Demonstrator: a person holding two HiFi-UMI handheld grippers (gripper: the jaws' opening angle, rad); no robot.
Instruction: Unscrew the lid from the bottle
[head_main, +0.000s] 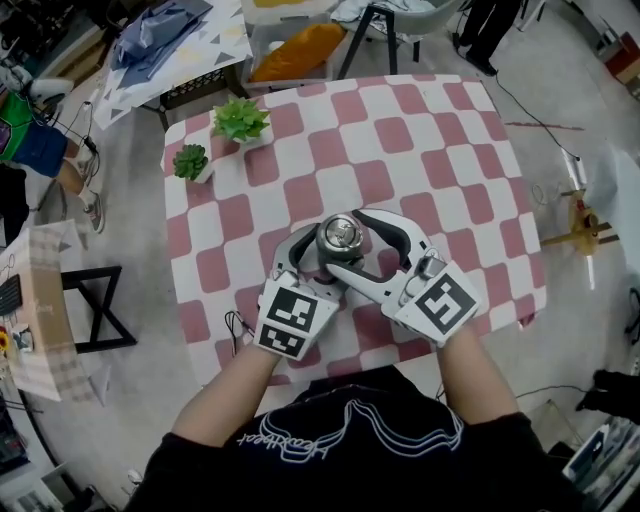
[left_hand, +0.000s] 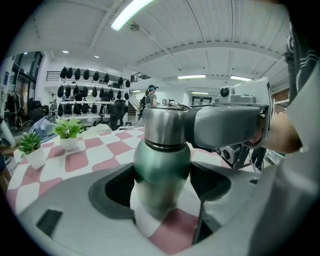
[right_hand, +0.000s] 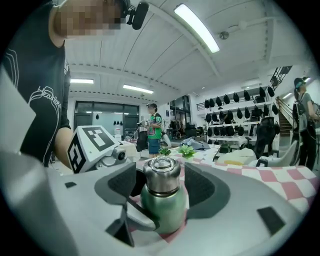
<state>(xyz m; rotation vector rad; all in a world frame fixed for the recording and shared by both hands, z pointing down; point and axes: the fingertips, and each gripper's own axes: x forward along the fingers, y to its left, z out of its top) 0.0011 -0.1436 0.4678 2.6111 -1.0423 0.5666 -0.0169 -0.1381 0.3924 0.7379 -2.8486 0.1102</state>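
Right now the bottle (head_main: 340, 242) is standing upright on the checkered desk (head_main: 400, 130), just below the middle of the head view, with both grippers reaching in on it from the lower edge. The left gripper (left_hand: 161, 182) is coming in from the lower left, and its jaws are pinching the green body of the bottle, the dark pads (left_hand: 117, 187) pressing on either side below the shoulder. The right gripper (right_hand: 160, 186) is coming in from the lower right. Its jaws are standing spread around the steel lid (right_hand: 161, 175), which is sitting between them with a gap showing on each side, so nothing is being gripped there. The lid is sitting on the neck. Toward the upper left of the head view, a plant (head_main: 240, 120) and a smaller plant (head_main: 190, 160) are sitting near the desk's far corner, well apart from the bottle.
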